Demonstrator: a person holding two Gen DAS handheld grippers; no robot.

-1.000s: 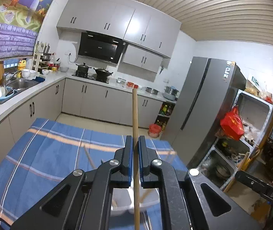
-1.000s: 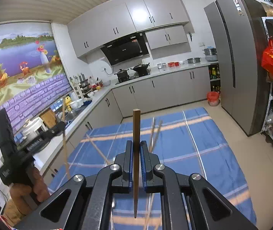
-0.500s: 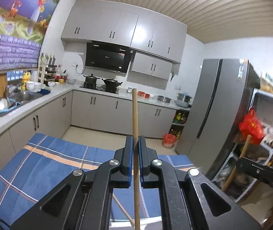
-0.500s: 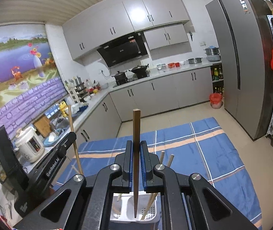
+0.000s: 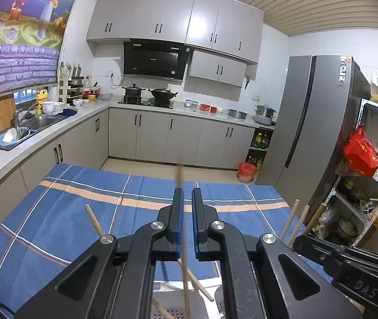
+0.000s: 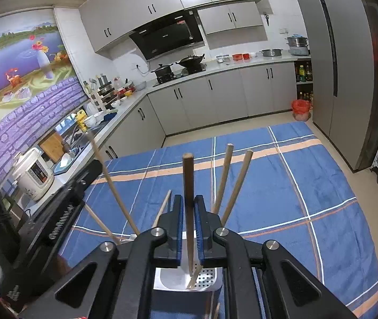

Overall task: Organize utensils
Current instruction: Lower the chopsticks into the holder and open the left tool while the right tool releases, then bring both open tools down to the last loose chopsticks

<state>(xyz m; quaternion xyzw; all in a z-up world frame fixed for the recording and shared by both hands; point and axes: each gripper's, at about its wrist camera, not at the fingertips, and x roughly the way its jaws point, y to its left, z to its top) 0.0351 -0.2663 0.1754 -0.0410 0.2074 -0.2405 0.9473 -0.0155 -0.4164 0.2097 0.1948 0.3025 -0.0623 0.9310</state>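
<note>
Left gripper: jaws narrowly apart. A pale chopstick runs up through the gap; its upper part is smeared, and I cannot tell whether it touches either pad.
Right gripper: clamped on a dark chopstick, held upright, top end well above the fingertips.
Dark chopstick, lower end: below the right jaws, inside the white holder, just over its perforated floor.
Holder: directly beneath both tools; in the left wrist view only a strip of its rim shows under the fingers.
Sticks in the way, right tool: two pale leaning sticks just right of the fingers, a short one just left, and a long stick slanting up to the left.
Sticks in the way, left tool: one slanted stick left of the fingers, and three stick ends right of them, behind the right tool's body.
Surface: blue plaid cloth, ahead of and under both tools.
Surroundings: grey fridge ahead-right of the left tool; rice cooker far left of the right tool.
</note>
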